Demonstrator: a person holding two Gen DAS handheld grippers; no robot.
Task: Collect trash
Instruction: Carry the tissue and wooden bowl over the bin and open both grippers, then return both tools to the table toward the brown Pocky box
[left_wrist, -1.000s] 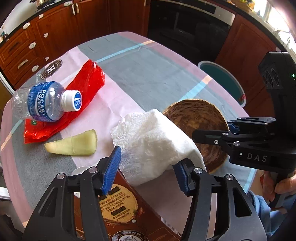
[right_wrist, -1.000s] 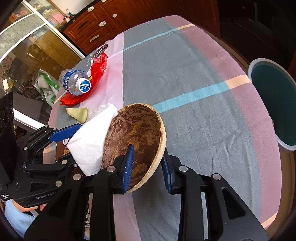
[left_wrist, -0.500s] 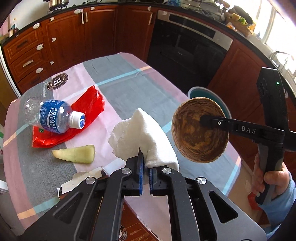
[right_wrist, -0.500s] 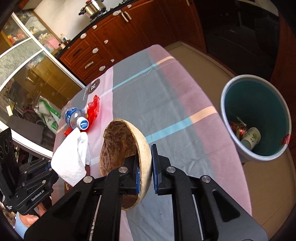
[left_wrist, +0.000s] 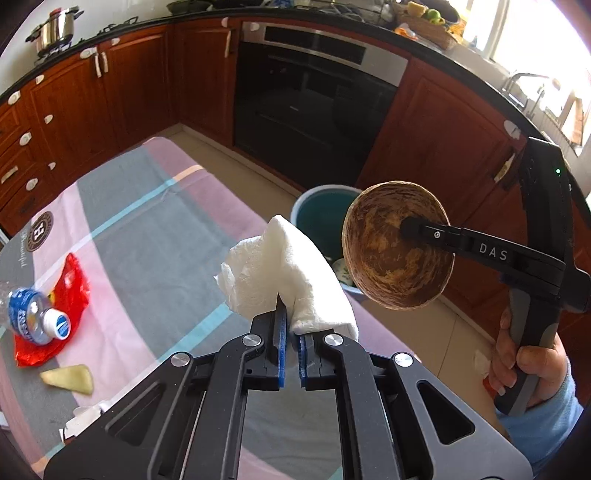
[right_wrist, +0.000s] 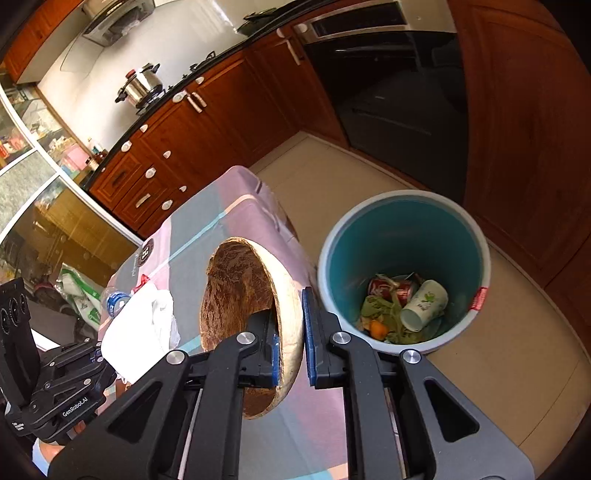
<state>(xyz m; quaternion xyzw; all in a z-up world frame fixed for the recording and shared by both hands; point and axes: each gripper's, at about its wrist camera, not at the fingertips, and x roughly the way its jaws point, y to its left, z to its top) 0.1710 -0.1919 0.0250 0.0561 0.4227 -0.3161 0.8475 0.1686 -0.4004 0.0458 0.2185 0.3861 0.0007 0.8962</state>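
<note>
Right wrist view: the bin (right_wrist: 476, 240) stands at two o'clock. The right gripper (right_wrist: 290, 341) pinches the stiff, light shell (right_wrist: 240, 295) by its rim at centre. At nine o'clock, the left gripper (left_wrist: 291, 345) pinches a soft, limp napkin (left_wrist: 288, 269) by one fold.

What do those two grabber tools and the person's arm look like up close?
Both the left gripper and right gripper are black plastic frames with silver bolts and blue-padded jaws. The right one reads "DAS", with a green light. The sleeve is light blue.
</note>
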